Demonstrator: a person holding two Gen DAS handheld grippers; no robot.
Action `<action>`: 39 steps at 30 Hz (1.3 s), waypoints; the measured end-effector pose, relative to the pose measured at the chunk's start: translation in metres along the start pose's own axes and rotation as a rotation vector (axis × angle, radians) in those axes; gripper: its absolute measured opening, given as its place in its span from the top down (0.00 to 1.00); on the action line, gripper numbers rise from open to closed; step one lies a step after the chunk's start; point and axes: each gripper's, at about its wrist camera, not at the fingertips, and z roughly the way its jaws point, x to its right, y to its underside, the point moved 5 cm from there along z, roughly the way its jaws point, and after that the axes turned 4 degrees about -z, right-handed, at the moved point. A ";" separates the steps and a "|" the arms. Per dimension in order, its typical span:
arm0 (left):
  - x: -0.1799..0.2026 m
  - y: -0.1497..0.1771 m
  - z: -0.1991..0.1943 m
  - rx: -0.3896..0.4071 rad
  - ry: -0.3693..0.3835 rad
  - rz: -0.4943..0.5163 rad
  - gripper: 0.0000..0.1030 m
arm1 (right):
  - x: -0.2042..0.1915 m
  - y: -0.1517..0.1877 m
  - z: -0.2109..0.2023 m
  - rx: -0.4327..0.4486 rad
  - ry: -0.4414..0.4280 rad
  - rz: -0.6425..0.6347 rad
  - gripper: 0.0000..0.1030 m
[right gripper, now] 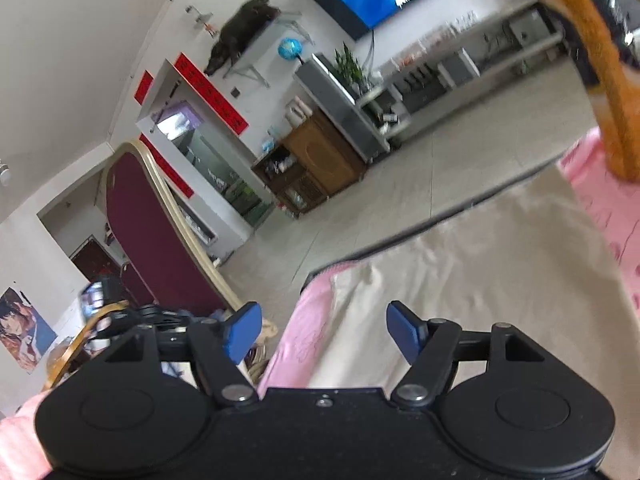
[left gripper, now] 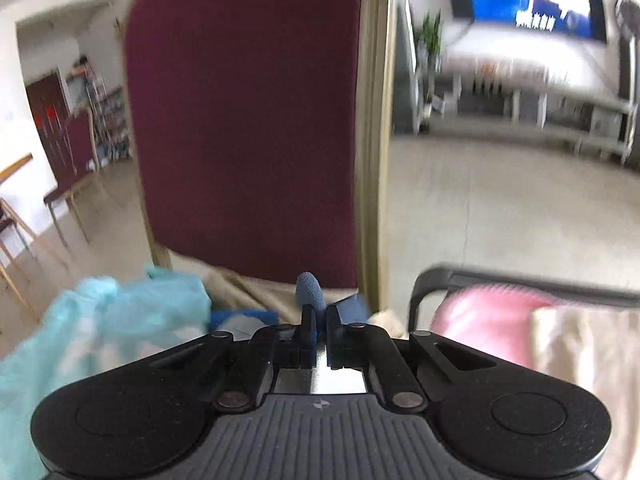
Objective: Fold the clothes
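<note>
While left tongs (left gripper: 319, 312) pinch blue cloth (left gripper: 309, 290), right tongs (right gripper: 323, 330) gape.

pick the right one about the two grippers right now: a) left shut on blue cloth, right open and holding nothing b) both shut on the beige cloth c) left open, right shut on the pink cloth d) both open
a: in the left wrist view the left gripper has its jaws pinched together on a fold of blue cloth, while the right gripper shows its jaws spread wide over the beige cloth with nothing between them.
</note>
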 end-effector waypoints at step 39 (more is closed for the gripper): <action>-0.024 0.174 -0.203 -0.204 0.197 -0.102 0.64 | 0.043 0.043 -0.155 0.015 -0.037 0.395 0.13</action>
